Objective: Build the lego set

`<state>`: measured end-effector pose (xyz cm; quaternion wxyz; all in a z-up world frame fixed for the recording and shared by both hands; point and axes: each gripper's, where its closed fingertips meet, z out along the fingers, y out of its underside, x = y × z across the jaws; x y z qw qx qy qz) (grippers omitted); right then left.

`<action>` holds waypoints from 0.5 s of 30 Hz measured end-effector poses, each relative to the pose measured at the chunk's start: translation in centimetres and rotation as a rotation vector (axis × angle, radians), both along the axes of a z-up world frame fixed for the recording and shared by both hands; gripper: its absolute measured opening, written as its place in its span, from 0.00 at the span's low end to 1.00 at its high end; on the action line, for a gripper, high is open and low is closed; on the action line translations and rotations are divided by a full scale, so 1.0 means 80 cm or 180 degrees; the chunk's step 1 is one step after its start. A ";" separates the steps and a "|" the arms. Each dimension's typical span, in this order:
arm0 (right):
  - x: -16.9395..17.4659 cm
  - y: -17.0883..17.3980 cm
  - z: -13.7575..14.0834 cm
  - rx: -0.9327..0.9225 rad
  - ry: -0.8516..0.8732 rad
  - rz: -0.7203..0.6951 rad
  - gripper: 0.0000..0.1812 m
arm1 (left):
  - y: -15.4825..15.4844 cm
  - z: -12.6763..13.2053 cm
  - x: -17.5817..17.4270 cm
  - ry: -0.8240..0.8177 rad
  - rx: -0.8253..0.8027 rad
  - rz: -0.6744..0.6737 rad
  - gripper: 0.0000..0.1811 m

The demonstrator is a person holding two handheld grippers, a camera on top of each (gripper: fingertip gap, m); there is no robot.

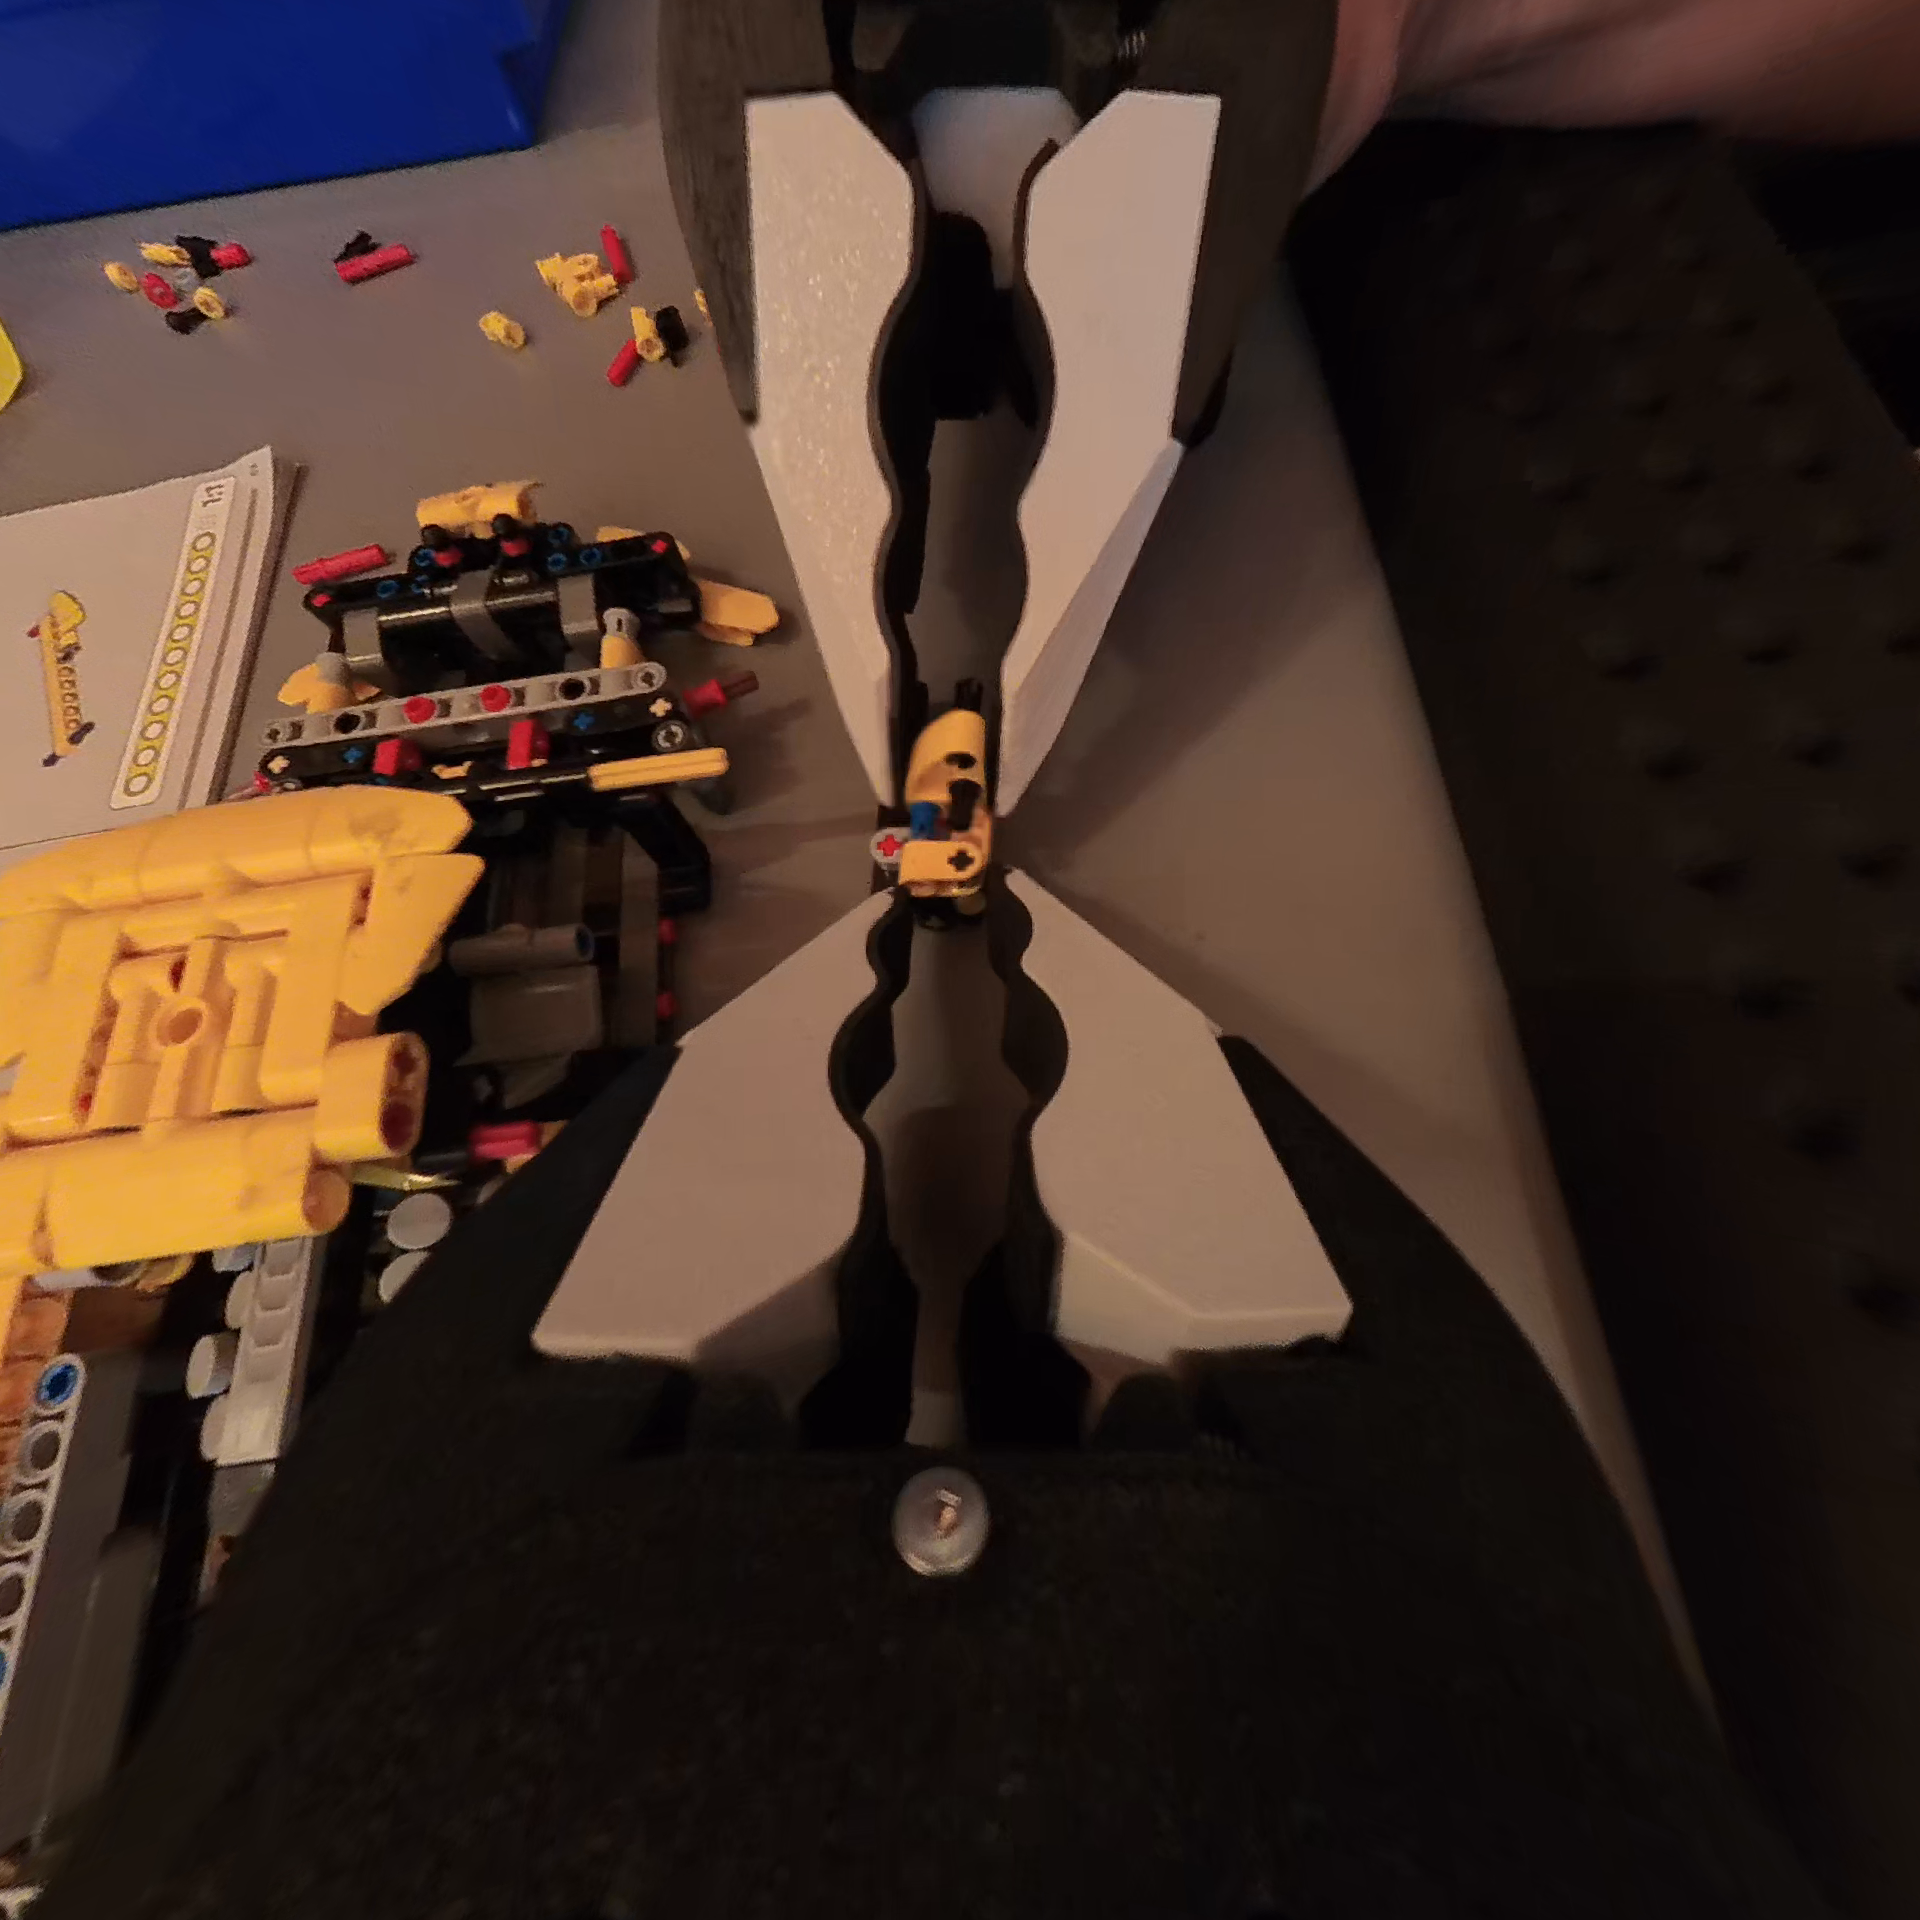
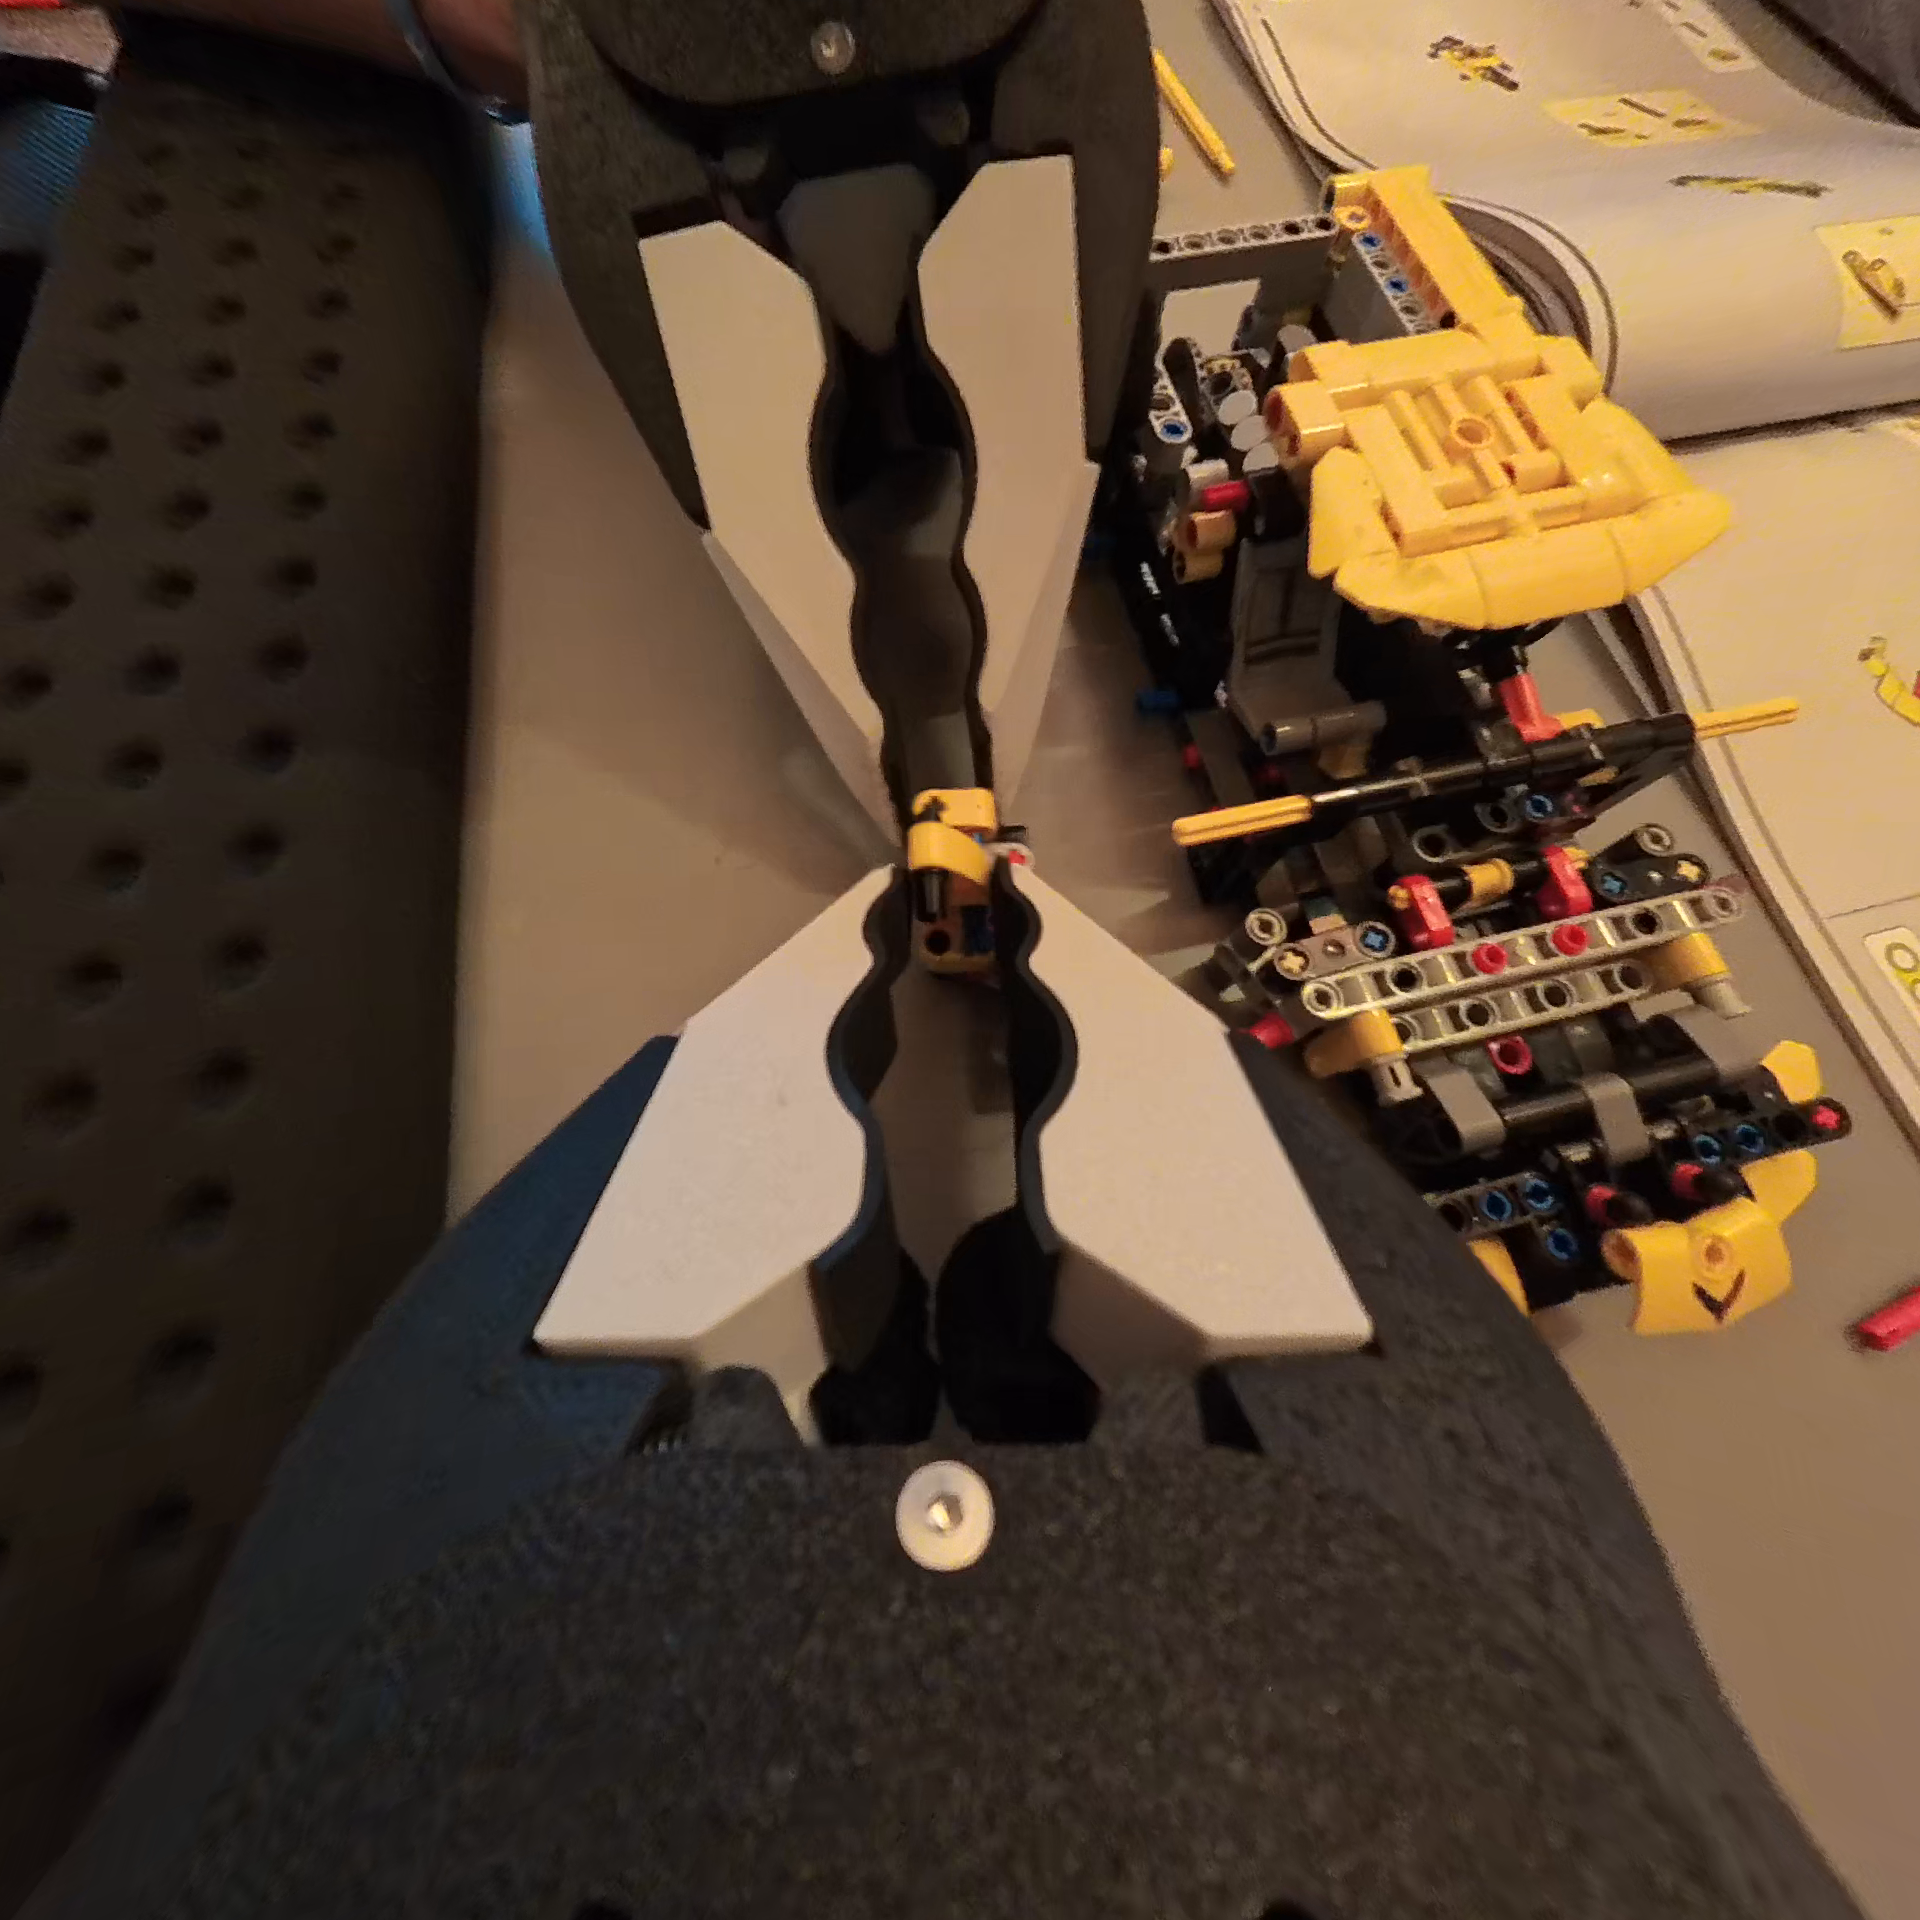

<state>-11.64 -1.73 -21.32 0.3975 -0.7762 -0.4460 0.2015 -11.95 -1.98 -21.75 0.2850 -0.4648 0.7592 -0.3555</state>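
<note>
A small yellow Lego sub-assembly (image 1: 943, 774) with black, blue and red pins is held in the air between my two grippers, which meet tip to tip. My left gripper (image 1: 940, 899) is shut on its lower end. My right gripper (image 1: 940, 727) comes from the top of the left wrist view and is shut on the curved yellow part. In the right wrist view my right gripper (image 2: 948, 920) is shut on one end of the sub-assembly (image 2: 951, 836) and my left gripper (image 2: 940, 800) holds the other end. The big yellow and black Technic model (image 1: 488, 717) (image 2: 1455, 831) lies on the grey table beside them.
An open instruction booklet (image 1: 135, 644) (image 2: 1714, 135) lies beyond the model. Several loose red, yellow and black pins (image 1: 364, 291) are scattered on the table in front of a blue bin (image 1: 260, 94). A dark perforated surface (image 2: 208, 623) (image 1: 1662, 727) borders the table edge. A hand (image 1: 1610, 62) holds the right gripper. My two grippers' fingertips are within a few centimetres of each other.
</note>
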 end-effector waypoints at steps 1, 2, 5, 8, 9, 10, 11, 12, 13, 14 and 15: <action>0.003 0.001 0.001 -0.0001 0.0002 -0.0029 0.08 | -0.001 0.000 0.000 0.0000 0.0012 -0.0009 0.08; 0.005 0.002 0.003 -0.0018 0.0061 -0.0052 0.08 | 0.000 -0.001 0.000 -0.0005 0.0035 0.0001 0.08; 0.001 0.001 0.007 0.0004 0.0088 -0.0020 0.08 | 0.000 0.000 0.000 -0.0029 0.0043 0.0007 0.08; -0.001 0.002 0.000 -0.0051 0.0029 -0.0029 0.08 | 0.000 0.001 0.000 -0.0022 0.0027 0.0007 0.08; -0.001 0.001 0.001 -0.0041 0.0028 -0.0029 0.08 | 0.000 0.000 0.000 -0.0025 0.0039 0.0000 0.08; -0.002 0.001 0.002 -0.0038 0.0043 -0.0028 0.08 | -0.001 0.001 0.000 -0.0040 0.0038 -0.0012 0.08; -0.002 0.000 0.002 -0.0046 0.0082 -0.0021 0.08 | -0.002 0.002 -0.001 -0.0053 0.0034 -0.0026 0.08; -0.003 0.000 0.003 -0.0056 0.0114 -0.0020 0.08 | -0.002 0.003 -0.001 -0.0066 0.0030 -0.0035 0.08; -0.003 -0.001 0.004 -0.0069 0.0138 -0.0012 0.08 | -0.003 0.004 -0.001 -0.0082 0.0032 -0.0048 0.07; -0.003 -0.002 0.004 -0.0094 0.0160 -0.0001 0.08 | -0.004 0.005 -0.001 -0.0107 0.0051 -0.0062 0.07; -0.003 -0.003 0.005 -0.0117 0.0179 -0.0010 0.08 | -0.005 0.006 -0.001 -0.0133 0.0072 -0.0071 0.07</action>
